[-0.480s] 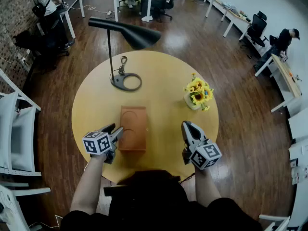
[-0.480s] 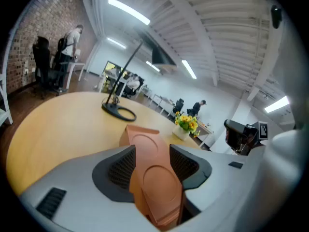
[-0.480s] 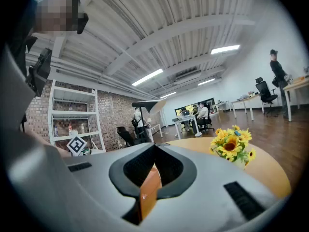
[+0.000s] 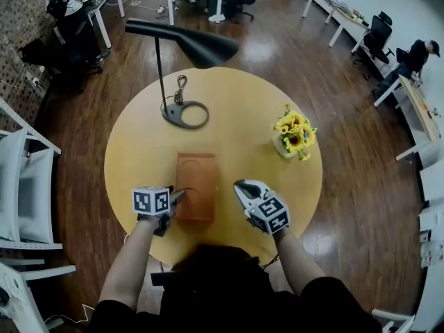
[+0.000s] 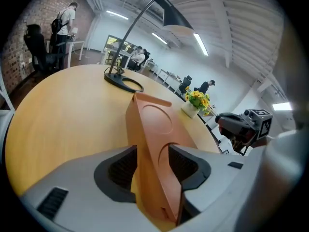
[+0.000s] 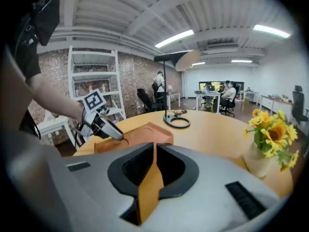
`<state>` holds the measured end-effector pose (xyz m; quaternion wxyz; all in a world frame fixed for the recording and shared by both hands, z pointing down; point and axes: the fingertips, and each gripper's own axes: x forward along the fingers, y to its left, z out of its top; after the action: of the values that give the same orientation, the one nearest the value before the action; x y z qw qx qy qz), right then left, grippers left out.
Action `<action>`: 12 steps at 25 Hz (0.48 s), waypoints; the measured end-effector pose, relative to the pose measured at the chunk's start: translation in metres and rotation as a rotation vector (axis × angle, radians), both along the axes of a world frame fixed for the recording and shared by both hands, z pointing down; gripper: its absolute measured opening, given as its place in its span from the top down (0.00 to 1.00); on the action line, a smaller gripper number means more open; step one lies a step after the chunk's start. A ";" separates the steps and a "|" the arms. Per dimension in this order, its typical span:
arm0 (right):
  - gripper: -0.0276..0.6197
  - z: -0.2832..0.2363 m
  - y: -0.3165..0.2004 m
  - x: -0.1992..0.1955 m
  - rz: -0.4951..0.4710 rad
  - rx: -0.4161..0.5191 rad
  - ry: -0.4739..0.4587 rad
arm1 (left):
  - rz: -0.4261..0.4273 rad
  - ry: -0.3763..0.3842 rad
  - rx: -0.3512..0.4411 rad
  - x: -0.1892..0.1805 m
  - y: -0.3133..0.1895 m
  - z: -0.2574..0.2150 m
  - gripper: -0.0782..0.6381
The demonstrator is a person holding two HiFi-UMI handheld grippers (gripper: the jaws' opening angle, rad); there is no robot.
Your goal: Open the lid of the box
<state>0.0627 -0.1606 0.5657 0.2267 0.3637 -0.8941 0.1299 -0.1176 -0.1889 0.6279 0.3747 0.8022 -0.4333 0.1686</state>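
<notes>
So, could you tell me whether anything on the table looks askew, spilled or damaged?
Nothing stands out. The brown box lies flat with its lid shut, the black lamp stands upright, and the vase of sunflowers is upright with nothing spilled.

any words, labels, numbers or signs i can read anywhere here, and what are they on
No readable text in any view.
Left gripper, marker cube: black-and-white square patterns, no letters or digits.
Right gripper, marker cube: the same, patterns only.
Brown rectangular box: a pressed circle on top, no print.
</notes>
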 end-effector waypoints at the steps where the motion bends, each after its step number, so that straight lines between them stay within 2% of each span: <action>1: 0.89 0.011 -0.002 -0.004 -0.034 -0.011 0.043 | -0.001 0.000 -0.012 0.001 0.001 0.002 0.61; 6: 0.89 0.068 -0.013 -0.025 -0.224 -0.043 0.286 | -0.001 -0.003 -0.072 0.001 0.000 0.006 0.61; 7: 0.87 0.082 -0.012 -0.028 -0.276 -0.063 0.341 | 0.002 -0.004 -0.081 0.002 -0.001 0.006 0.61; 8: 0.77 0.095 -0.009 -0.029 -0.332 -0.083 0.398 | 0.003 -0.004 -0.090 0.003 -0.001 0.005 0.61; 9: 0.74 0.105 -0.007 -0.031 -0.390 -0.097 0.452 | 0.002 -0.004 -0.097 0.004 -0.001 0.005 0.61; 12: 0.74 0.115 -0.003 -0.041 -0.538 -0.079 0.570 | -0.010 -0.002 -0.116 0.003 0.000 0.007 0.61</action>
<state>0.0220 -0.1634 0.6811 0.5055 0.1287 -0.8531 -0.0062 -0.1141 -0.1892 0.6347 0.4208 0.7769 -0.4270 0.1923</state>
